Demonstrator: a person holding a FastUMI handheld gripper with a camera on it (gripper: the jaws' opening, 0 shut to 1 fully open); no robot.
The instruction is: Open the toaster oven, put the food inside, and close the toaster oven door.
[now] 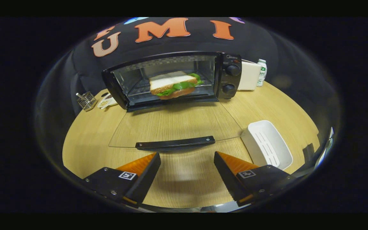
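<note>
The gripper (187, 156) is released, its two fingers spread wide and holding nothing above the wooden table (85, 143). Just ahead of the fingertips lies the black handle (175, 143) of the glass door (174, 123), which is folded down flat. Beyond it stands the toaster oven (171, 78), and the sandwich (175, 84) is inside, probably resting on the rack. Beside the right finger sits a white tray (268, 143).

Readable text: almost none

The toaster oven (174, 80) is showing a small brand mark above its knobs (233, 70), too blurred to read; the bottle (261, 72) label likewise.
</note>
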